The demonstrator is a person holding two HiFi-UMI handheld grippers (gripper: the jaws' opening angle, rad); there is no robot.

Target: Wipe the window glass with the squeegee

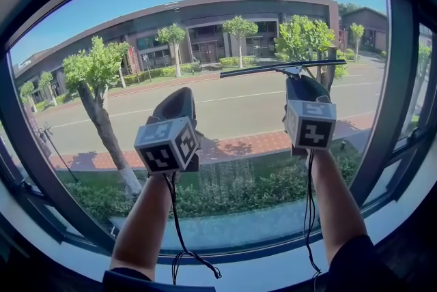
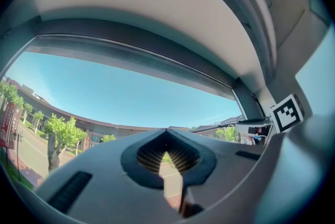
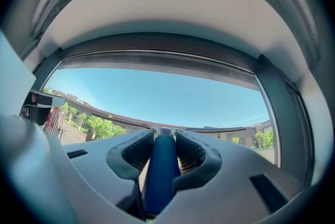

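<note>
A wide pane of window glass (image 1: 225,18) fills the view, with a sunlit street, a row of trees (image 1: 95,69) and a long low building (image 1: 205,28) beyond it. A dark frame (image 1: 399,79) rims the pane on every side, and a pale sill (image 1: 273,270) runs along the bottom.

The right gripper (image 1: 300,82) is raised toward the upper middle of the glass, its jaws clamped on the blue handle (image 3: 161,176) of the squeegee (image 1: 283,68). The blade lies nearly level across the pane, tilted slightly up at its right end. That end stops short of the right frame post, with a strip of bare glass between. To the left of the blade a broad stretch of pane runs open as far as the left frame, and clear glass lies above it up to the top edge. In the right gripper view the blade (image 3: 209,130) sits well below the upper frame rail.

The left gripper (image 1: 179,98) is held lower and to the left, apart from the squeegee. Its jaws are drawn together with only a thin slit between the pads (image 2: 196,157), and nothing is held in them. Both forearms reach up from the sill edge, each gripper's marker cube (image 1: 166,145) facing back
</note>
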